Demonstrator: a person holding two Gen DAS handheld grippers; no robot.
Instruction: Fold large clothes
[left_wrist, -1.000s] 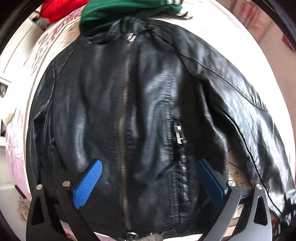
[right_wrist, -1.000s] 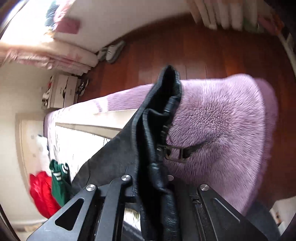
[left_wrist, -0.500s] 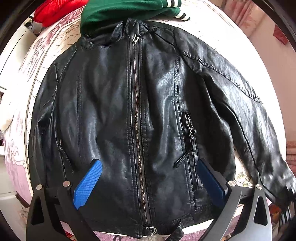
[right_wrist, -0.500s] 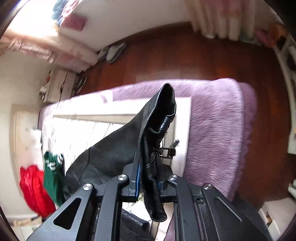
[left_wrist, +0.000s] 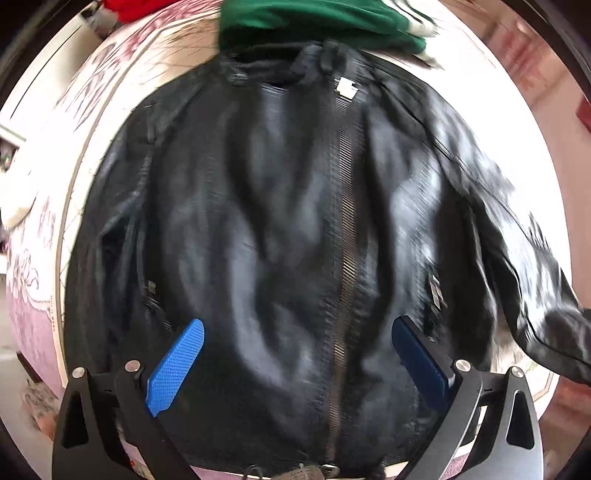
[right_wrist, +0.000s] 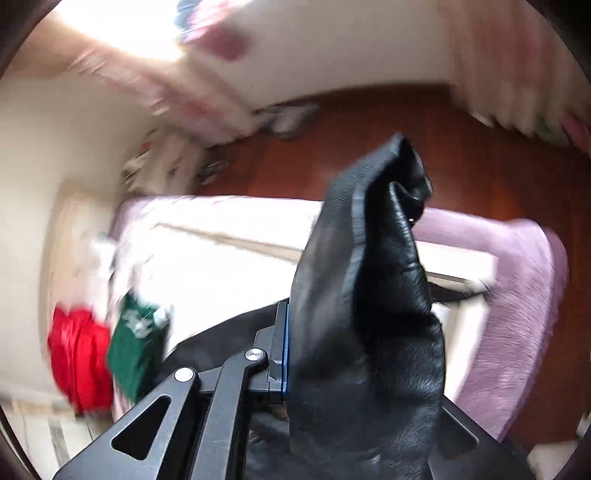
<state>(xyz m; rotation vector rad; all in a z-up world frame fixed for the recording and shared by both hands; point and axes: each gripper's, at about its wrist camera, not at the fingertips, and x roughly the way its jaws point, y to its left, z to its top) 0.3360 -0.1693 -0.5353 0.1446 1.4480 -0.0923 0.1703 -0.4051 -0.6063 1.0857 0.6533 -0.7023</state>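
A black leather jacket (left_wrist: 280, 229) lies front up on the bed, zipped, collar at the far end. My left gripper (left_wrist: 295, 365) hovers open over its lower front, blue pads wide apart with nothing between them. The jacket's right sleeve (left_wrist: 535, 306) stretches off to the right and lifts away. In the right wrist view that sleeve's cuff end (right_wrist: 373, 302) stands up out of my right gripper (right_wrist: 362, 373), which is shut on it high above the bed. The sleeve hides the right finger.
A green garment (left_wrist: 317, 22) lies at the jacket's collar, with a red garment (right_wrist: 79, 362) beside it. The bed has a white quilt (right_wrist: 229, 266) over a purple fleecy cover (right_wrist: 517, 317). Wooden floor (right_wrist: 461, 147) with shoes lies beyond the bed.
My right gripper has risen with the sleeve end, pulling it up off the bed. The left gripper has shifted sideways over the jacket, so the zip now sits right of centre.
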